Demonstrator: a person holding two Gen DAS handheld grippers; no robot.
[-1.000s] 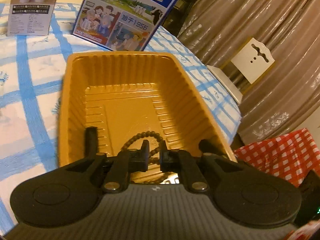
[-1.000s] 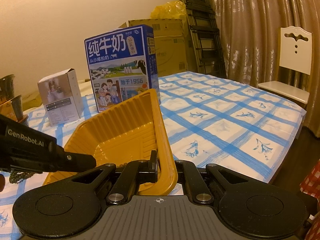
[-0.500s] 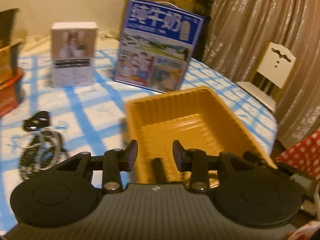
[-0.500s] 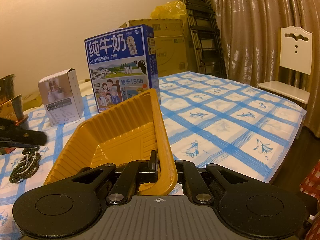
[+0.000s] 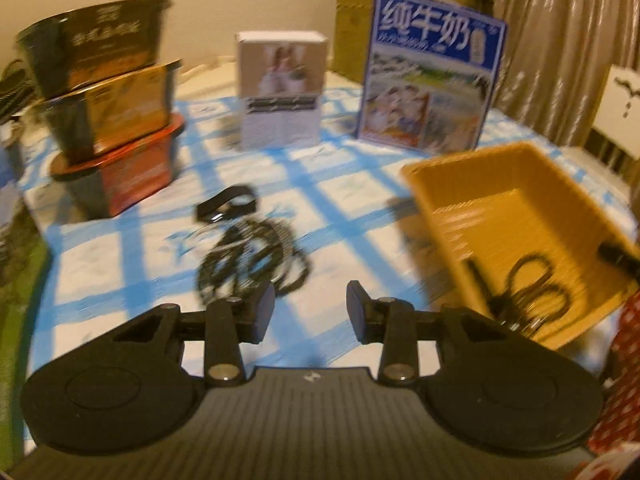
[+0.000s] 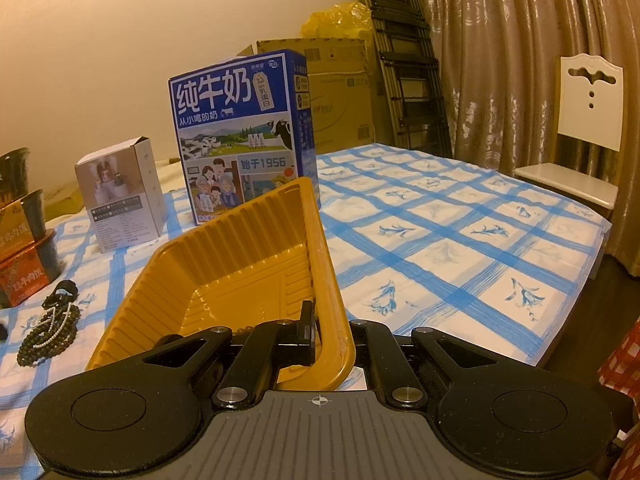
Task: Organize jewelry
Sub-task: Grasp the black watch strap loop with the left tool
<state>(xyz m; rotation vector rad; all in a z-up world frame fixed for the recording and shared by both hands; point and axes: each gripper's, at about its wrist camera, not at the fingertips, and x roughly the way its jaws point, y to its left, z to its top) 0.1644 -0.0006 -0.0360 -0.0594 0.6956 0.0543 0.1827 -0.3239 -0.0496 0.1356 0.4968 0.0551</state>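
Observation:
My left gripper (image 5: 311, 314) is open with nothing between its fingers. It hovers over the checked tablecloth just short of a tangled pile of dark bead strings (image 5: 250, 260), with a black clip (image 5: 228, 204) behind the pile. To the right stands the yellow plastic tray (image 5: 500, 208) with a dark bead string (image 5: 532, 278) lying in it. My right gripper (image 6: 332, 340) is shut on the tray's (image 6: 240, 264) near corner rim and tilts it up. The same pile of beads (image 6: 48, 328) lies left of the tray.
Stacked noodle bowls (image 5: 112, 112) stand at the back left, a small white box (image 5: 280, 92) and a blue milk carton (image 5: 432, 72) behind the jewelry. A white chair (image 6: 588, 120), cardboard boxes (image 6: 340, 96) and a folded ladder (image 6: 404, 60) lie beyond the table's far edge.
My left gripper has let go of the bead string in the tray, opened, and swung left out of the tray toward the pile on the cloth. The right gripper has kept still.

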